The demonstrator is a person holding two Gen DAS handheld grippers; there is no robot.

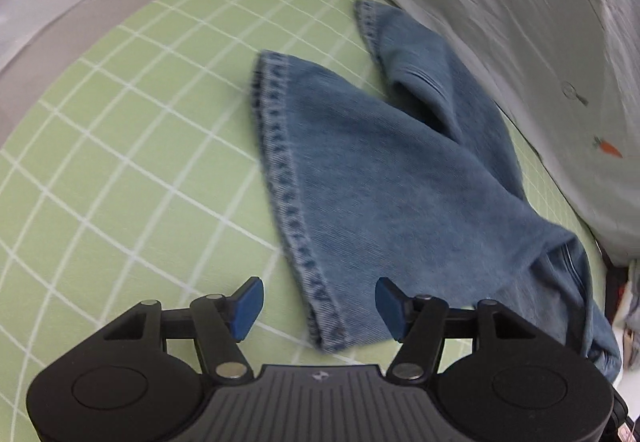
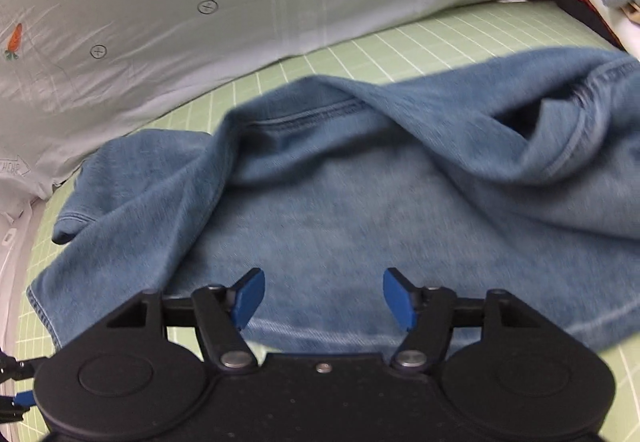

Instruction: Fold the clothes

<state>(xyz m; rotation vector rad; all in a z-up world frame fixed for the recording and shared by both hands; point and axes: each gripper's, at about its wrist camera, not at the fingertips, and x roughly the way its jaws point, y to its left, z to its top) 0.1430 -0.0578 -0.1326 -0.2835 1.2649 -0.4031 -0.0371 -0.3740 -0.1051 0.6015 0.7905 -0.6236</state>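
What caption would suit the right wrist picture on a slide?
Open right gripper poised over crumpled blue denim garment on green grid mat, carrot-print sheet behind.

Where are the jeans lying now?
The jeans lie crumpled on the green grid mat, in front of both open tools, beside the carrot-print sheet.

The denim garment (image 1: pixel 384 178) is a faded mid-blue, with a paler hem stitched in darker blue dashes along its edge. Under it, the mat (image 1: pixel 132 146) is light green, crossed by a grid of thin white lines. Behind the denim, the sheet (image 2: pixel 168 26) is pale grey-white, printed with orange carrots with green tops, grey outlined arrows reading "LOOK HERE", and small grey circle marks. Nearest the camera, in front of the denim, both grippers have black bodies, silver pivot pins and bright blue fingertip pads (image 2: pixel 248 296).
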